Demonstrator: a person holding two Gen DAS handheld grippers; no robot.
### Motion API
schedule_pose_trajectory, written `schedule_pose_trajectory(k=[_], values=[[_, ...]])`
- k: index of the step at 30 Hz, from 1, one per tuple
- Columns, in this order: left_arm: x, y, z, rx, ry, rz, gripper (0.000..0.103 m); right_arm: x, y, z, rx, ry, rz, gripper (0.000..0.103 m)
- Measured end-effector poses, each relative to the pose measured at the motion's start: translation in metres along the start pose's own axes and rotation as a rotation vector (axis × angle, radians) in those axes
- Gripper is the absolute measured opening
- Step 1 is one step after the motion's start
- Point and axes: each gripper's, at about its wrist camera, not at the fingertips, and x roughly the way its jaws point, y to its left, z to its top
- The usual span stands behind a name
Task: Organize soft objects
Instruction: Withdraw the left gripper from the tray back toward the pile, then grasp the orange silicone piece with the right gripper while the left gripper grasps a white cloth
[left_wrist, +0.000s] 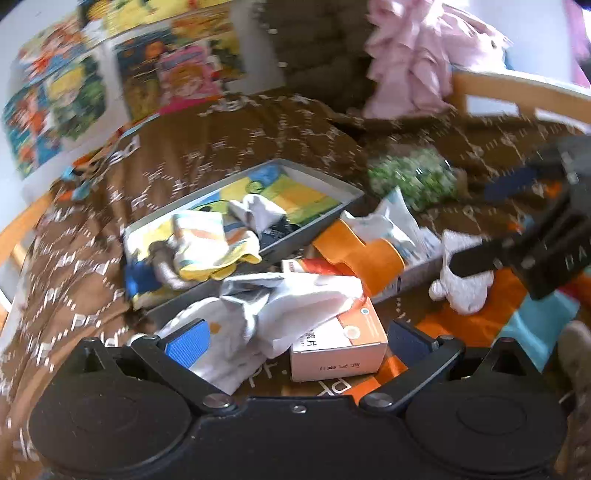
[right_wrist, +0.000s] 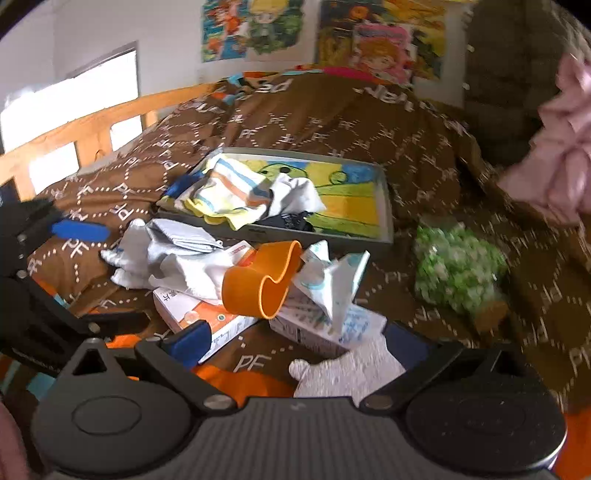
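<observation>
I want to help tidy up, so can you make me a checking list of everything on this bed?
Surface: brown patterned bedspread, rumpled.
Job's things: grey tray holds a striped cloth and a white sock; white cloths lie in front of it; a fuzzy white sock lies near the right gripper.
Clutter: orange curved piece, orange-and-white box, crumpled packet, green speckled bundle.
Grippers: left gripper open over the white cloths; right gripper open around the fuzzy sock.
Cables: nothing seen.
Surroundings: wooden bed rail, cartoon posters, pink fabric.
</observation>
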Motion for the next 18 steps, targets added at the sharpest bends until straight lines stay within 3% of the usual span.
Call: schedule_pose_trajectory(k=[8,18], values=[[0.015,-0.01,-0.005,0.131,-0.035,-0.028,0.102,0.021,0.006,0.007,-0.211,-0.056,-0.009,0.103],[0.035,-0.019,-0.002,0.23,-0.091,-0.032,0.095,0.042,0.035,-0.008,-0.627,-0.163,-0.039,0.1]])
